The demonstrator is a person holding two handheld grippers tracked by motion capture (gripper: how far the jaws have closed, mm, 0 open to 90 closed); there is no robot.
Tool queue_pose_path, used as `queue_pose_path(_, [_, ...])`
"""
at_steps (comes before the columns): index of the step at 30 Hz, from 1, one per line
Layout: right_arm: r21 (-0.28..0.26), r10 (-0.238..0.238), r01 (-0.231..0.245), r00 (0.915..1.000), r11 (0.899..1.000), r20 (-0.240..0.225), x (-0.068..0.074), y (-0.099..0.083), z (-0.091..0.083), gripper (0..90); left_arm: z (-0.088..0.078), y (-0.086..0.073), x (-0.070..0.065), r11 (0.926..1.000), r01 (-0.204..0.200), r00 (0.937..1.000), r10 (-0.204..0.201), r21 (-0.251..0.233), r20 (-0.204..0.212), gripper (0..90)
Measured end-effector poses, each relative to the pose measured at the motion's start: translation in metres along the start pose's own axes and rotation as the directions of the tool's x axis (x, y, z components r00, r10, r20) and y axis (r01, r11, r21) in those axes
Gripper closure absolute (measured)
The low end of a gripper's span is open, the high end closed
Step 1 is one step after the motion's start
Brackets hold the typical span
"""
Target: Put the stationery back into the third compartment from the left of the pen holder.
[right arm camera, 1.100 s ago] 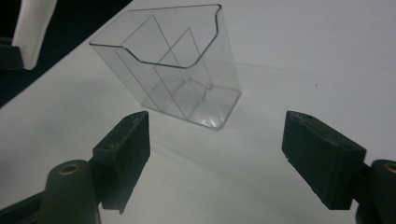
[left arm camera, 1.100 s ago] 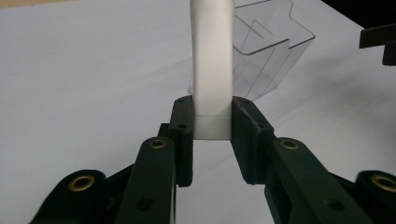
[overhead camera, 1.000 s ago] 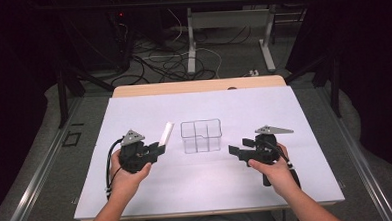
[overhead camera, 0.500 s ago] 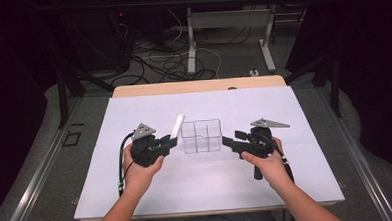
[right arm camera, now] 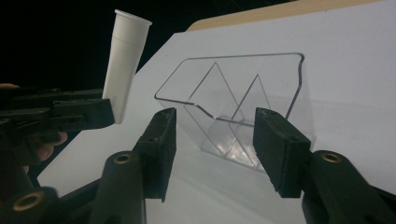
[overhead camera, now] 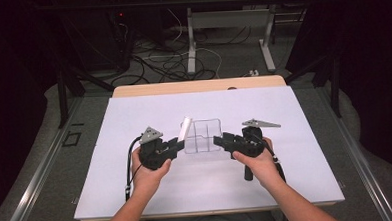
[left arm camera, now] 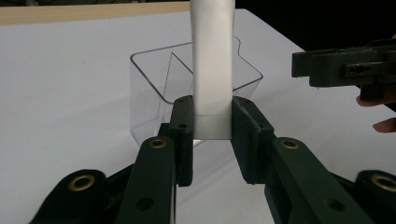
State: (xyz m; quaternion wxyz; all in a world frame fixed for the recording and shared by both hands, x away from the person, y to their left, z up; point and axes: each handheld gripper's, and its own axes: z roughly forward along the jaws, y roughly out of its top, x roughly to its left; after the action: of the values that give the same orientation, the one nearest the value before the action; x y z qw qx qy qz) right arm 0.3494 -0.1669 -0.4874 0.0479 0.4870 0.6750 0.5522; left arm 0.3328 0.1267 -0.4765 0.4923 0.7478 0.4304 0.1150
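White tube (left arm camera: 212, 70) sits clamped in your left gripper (overhead camera: 174, 146), just left of the clear divided box (overhead camera: 203, 136). Your right gripper (overhead camera: 220, 140), jaws just closing, holds nothing; nudging the box could spoil insertion.

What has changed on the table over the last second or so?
Both hands moved in toward the clear box. The left hand-held gripper carried its white tube right up to the box's left side. The right hand-held gripper came to the box's right side, its jaws have just been closing, and a corner of the box stands between them, not yet pinched. The box stayed in place, and the tube stayed clamped.
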Motion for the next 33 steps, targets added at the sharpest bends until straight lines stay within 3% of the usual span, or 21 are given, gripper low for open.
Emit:
queue_pose_path(5, [0.045,0.015,-0.015,0.9999,0.999,-0.004,0.000,-0.007,0.003,57.9,0.003,-0.005,-0.005,0.9999,0.002,0.9998,-0.002,0.015,0.020,71.6])
queue_pose_path(8, [0.013,0.051,-0.051,0.9985,0.999,-0.020,-0.001,-0.012,0.005,57.5,0.007,-0.008,-0.010,0.9999,0.002,0.9997,-0.002,0.014,0.026,71.6])
queue_pose_path(12, [0.015,0.055,-0.054,0.9980,0.998,-0.031,0.000,-0.014,0.005,54.6,0.010,-0.010,-0.017,0.9996,-0.019,0.9990,0.018,0.020,0.041,71.6])
queue_pose_path(15, [0.000,0.087,-0.087,0.9957,0.996,-0.033,0.003,-0.014,0.003,52.3,0.012,-0.011,-0.021,0.9995,-0.023,0.9985,0.022,0.022,0.051,71.6])
queue_pose_path(18, [-0.007,0.138,-0.139,0.9885,0.990,-0.061,0.004,-0.016,0.003,52.1,0.014,-0.013,-0.024,0.9993,-0.019,0.9984,0.018,0.031,0.053,71.6])
queue_pose_path(21, [-0.012,0.165,-0.166,0.9845,0.986,-0.060,0.004,-0.016,0.004,53.3,0.017,-0.014,-0.026,0.9983,-0.035,0.9978,0.032,0.047,0.058,71.5])
queue_pose_path(23, [0.005,0.211,-0.211,0.9750,0.978,-0.071,0.004,-0.016,0.003,54.9,0.019,-0.016,-0.027,0.9982,-0.034,0.9979,0.032,0.049,0.057,71.5])
queue_pose_path(29, [0.022,0.270,-0.269,0.9578,0.963,-0.099,0.004,-0.016,0.004,58.7,0.024,-0.017,-0.031,0.9976,-0.040,0.9976,0.037,0.056,0.059,71.6])
queue_pose_path(33, [0.040,0.287,-0.284,0.9518,0.958,-0.109,0.005,-0.017,0.006,59.4,0.028,-0.019,-0.035,0.9961,-0.047,0.9966,0.042,0.075,0.071,71.5])
